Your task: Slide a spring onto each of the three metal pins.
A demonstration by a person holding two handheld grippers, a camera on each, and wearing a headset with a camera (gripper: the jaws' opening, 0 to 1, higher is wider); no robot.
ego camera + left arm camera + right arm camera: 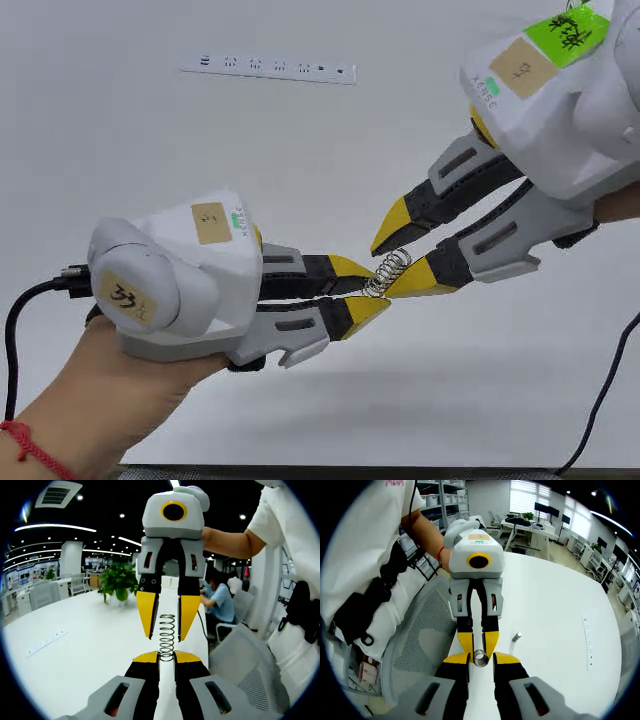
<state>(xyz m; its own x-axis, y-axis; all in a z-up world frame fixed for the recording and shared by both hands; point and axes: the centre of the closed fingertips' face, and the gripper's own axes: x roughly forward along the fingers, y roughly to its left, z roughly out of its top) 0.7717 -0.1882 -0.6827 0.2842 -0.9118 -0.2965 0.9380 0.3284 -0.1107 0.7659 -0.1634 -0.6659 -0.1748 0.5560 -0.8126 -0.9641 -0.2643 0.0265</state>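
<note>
Here the left gripper (377, 289), labelled "33", pinches a spring (391, 269) while the right gripper (382, 272) gapes around it.

The head view looks steeply down from close above the white table (150, 130), where the left gripper (373, 288) and right gripper (386, 272) meet tip to tip. Each gripper view faces the other gripper head-on at close range. The left looks out across the table into the office, and the right looks back toward the person. All three share the spring (392, 266) between the tips.
</note>
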